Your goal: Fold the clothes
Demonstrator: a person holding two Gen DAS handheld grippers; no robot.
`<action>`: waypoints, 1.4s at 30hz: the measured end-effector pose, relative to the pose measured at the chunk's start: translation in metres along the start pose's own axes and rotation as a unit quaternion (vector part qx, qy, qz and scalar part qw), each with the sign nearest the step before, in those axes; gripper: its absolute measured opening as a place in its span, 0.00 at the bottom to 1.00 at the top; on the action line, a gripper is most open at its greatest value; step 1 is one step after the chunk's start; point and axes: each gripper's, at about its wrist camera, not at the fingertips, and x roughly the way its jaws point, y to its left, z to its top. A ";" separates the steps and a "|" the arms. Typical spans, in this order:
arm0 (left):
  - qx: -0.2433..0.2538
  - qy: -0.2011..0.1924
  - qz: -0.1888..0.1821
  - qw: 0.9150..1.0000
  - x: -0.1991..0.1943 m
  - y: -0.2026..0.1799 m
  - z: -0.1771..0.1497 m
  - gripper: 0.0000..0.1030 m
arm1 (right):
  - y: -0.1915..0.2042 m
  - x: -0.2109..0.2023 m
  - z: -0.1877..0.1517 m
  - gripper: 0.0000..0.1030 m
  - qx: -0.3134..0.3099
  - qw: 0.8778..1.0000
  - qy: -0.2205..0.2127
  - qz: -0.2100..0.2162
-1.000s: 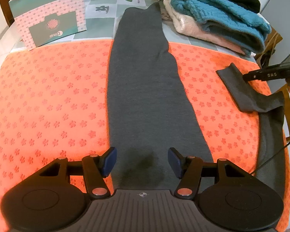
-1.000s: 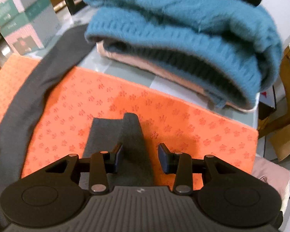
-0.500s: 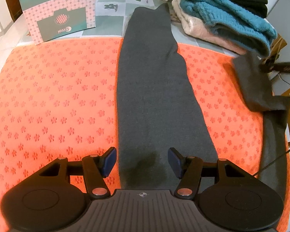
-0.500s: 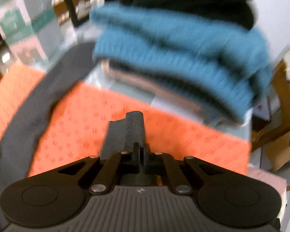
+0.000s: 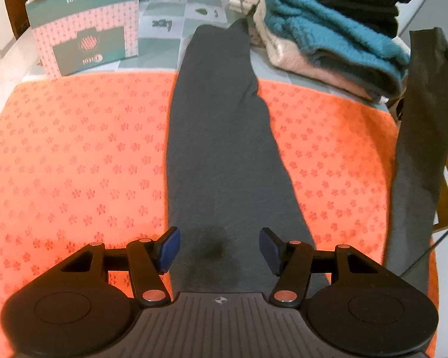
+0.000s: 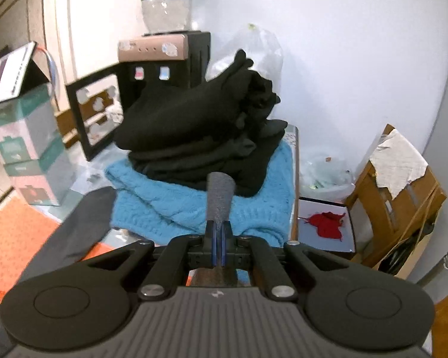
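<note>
Dark grey trousers lie on an orange flower-patterned mat. One leg lies flat and stretched away from me. My left gripper is open and hovers over that leg's near end, empty. The other leg hangs lifted at the right edge, held up at its cuff. My right gripper is shut on that cuff, which sticks up between the fingers. The flat leg also shows in the right wrist view.
A stack of folded clothes, teal knit over pink under black, stands at the far right. Teal and pink boxes stand at the far left. A water dispenser and cardboard boxes stand beyond the table.
My right gripper shut on the cuff of the right leg and lifted it off the mat, up and away. My left gripper stayed open over the flat leg.
</note>
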 end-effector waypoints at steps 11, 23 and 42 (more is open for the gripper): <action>-0.007 -0.038 -0.012 0.999 -0.066 0.005 -0.038 0.60 | 0.067 -0.119 -0.083 0.04 -0.034 0.998 -0.025 0.055; 0.004 -0.001 -0.011 1.000 -0.087 0.008 -0.092 0.60 | 0.177 -0.192 -0.254 0.04 -0.125 0.989 0.058 0.043; 0.075 0.034 -0.039 0.996 -0.084 -0.042 -0.136 0.60 | 0.185 -0.226 -0.363 0.38 0.203 0.972 0.115 0.002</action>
